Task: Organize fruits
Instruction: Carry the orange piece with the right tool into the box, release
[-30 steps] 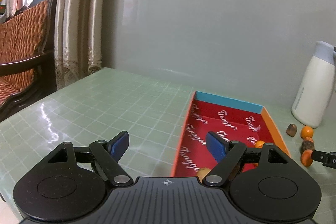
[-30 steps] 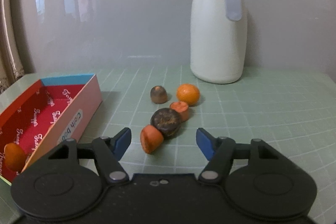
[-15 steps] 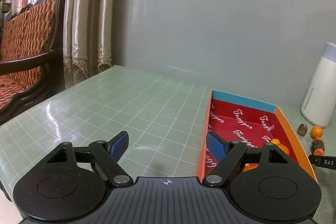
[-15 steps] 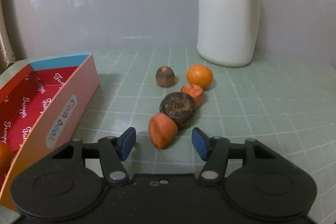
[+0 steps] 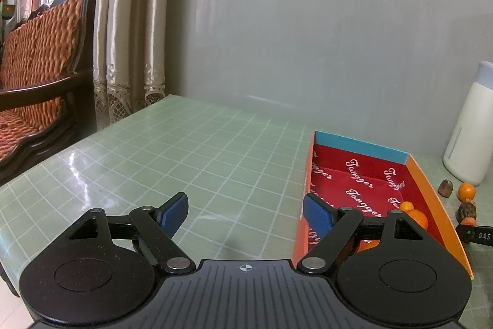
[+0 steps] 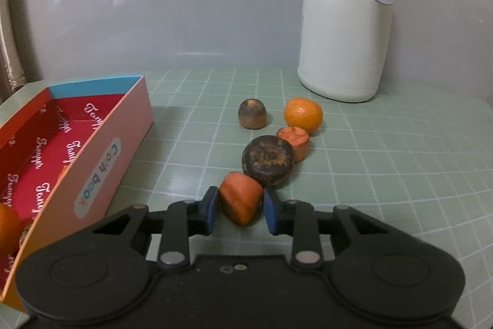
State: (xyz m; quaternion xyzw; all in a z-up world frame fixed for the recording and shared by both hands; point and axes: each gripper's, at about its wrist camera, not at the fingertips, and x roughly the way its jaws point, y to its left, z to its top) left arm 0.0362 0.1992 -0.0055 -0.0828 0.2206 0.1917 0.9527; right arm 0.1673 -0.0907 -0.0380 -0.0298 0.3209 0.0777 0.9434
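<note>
- Two views share one pale green gridded tabletop [image 6: 385, 162], which fills the lower half of each frame.
- At upper right in the right wrist view we see a tall white plastic jug with a grey-blue handle [image 6: 342, 20], standing well behind the fruit.
- Along the left edge lies the long open cardboard box with a red printed lining [image 6: 101, 150]; in the left wrist view we see round orange fruits [image 5: 414, 213] resting inside it at lower right.
- Our left gripper [image 5: 246, 211] hangs over bare tabletop at lower centre, its blue fingers wide apart and holding nothing.
- Our right gripper [image 6: 242, 210], at lower centre, has just been closing, and its blue pads now press both sides of the orange wedge-shaped fruit piece [image 6: 242, 201].
- That piece touches the dark brown round fruit with a dimpled face [image 6: 267, 164] just behind it; a second orange cut piece [image 6: 294, 141], a whole mandarin [image 6: 303, 116] and a small brown dome-shaped fruit [image 6: 252, 113] sit further up the frame.
- We judge the wedge light and firm, though possibly slick on its cut faces; its tapered shape may squirt from the pads, so we favour the broad flanks, mid-body.
</note>
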